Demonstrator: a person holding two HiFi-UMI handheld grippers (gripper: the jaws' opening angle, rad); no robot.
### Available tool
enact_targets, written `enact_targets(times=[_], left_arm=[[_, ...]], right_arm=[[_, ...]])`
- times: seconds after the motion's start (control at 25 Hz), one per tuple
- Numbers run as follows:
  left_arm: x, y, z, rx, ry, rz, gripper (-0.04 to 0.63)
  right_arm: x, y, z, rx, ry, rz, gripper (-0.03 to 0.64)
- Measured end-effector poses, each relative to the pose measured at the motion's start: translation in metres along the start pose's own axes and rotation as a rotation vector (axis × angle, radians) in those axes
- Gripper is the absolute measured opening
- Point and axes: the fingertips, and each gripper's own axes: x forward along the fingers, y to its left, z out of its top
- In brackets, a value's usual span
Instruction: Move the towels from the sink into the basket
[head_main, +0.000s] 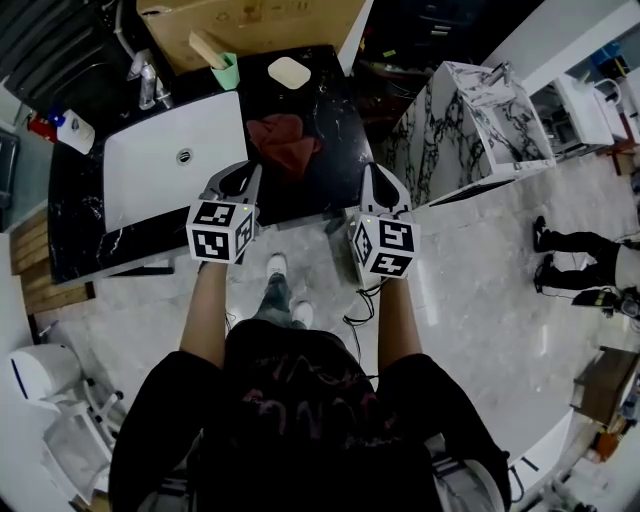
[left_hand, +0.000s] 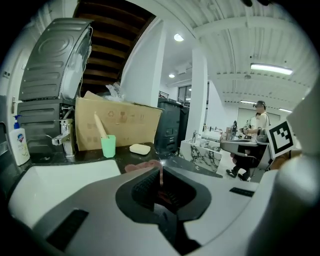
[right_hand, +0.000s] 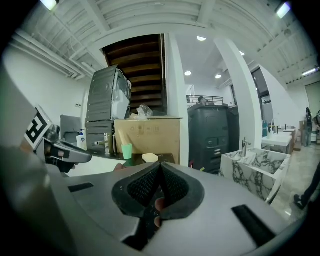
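Now: left claw and right claw both pressed together, empty. Red towel lies on the counter just right of the sink, not in it (bunched, no clear long axis). My left claw is nearer.

Black marble table w/ white sink just ahead-left of left gripper. Red towel lies just ahead-right of it; green cup, soap bar farther back; bottle far left.

Towel on counter, R of sink
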Motion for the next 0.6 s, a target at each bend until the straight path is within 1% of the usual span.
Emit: enact_targets(times=[0.08, 0.12, 0.2, 0.4, 0.6], left_arm=[[0.011, 0.001, -0.001, 0.010, 0.020, -0.015, 0.020], [0.017, 0.002, -0.001, 0.013, 0.029, -0.024, 0.044], [0.028, 0.003, -0.004, 0.015, 0.050, -0.042, 0.142], [0.053, 0.009, -0.012, 0.028, 0.109, -0.067, 0.213], [0.074, 0.012, -0.025, 0.034, 0.177, -0.103, 0.256]], right_arm=[[0.007, -0.003, -0.001, 0.002, 0.008, -0.008, 0.015], [0.010, -0.004, -0.002, 0.003, 0.011, -0.013, 0.015], [0.017, -0.007, -0.004, 0.007, 0.016, -0.020, 0.015], [0.030, -0.013, -0.011, 0.011, 0.040, -0.037, 0.015], [0.042, -0.017, -0.018, 0.016, 0.063, -0.050, 0.014]])
